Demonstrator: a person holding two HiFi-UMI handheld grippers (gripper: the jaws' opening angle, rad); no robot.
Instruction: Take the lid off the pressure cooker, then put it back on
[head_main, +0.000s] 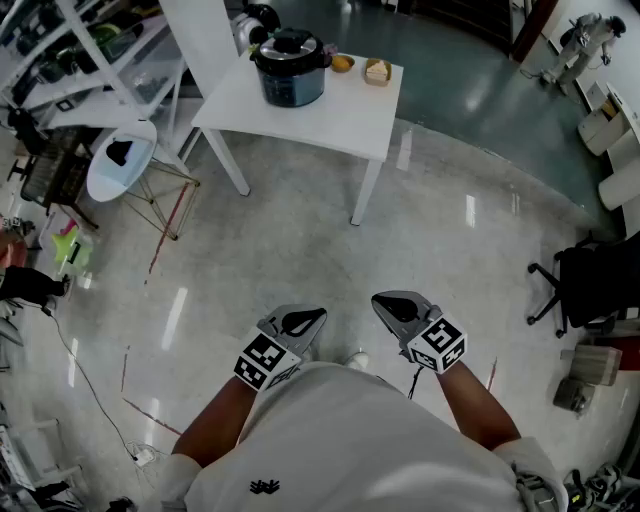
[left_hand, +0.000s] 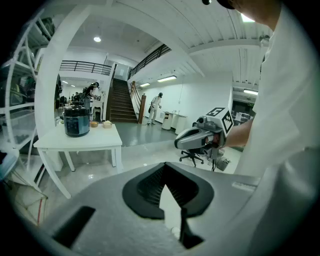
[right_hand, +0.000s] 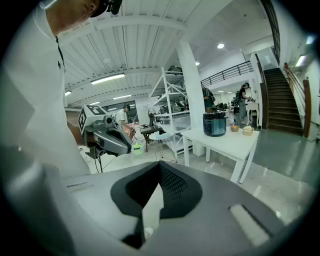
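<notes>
My left claw (head_main: 303, 322) and my right claw (head_main: 398, 306) hang side by side just in front of my chest. Both tip slightly down, and each has its jaws pressed together with nothing between them.

The pressure cooker (head_main: 291, 68), dark and round, stands well apart from both claws, across an open stretch of floor. Its black lid (head_main: 291, 45) sits on top of it. The cooker rests near the far left corner of a square white table (head_main: 330, 115). Just to its right are a small bowl (head_main: 342, 64) and a pale boxy item (head_main: 377, 71) that I cannot identify.

The floor (head_main: 300, 230) is glossy grey and shows streaks of reflected ceiling light. White shelving (head_main: 60, 60) lines the left side, with a white round-seated chair (head_main: 120, 160) on thin wire legs in front of it. A black office chair (head_main: 585, 285) stands at the right. Beyond the table, the left gripper view shows a dark staircase (left_hand: 121, 102) rising to a railed balcony, and a few people standing far off.
</notes>
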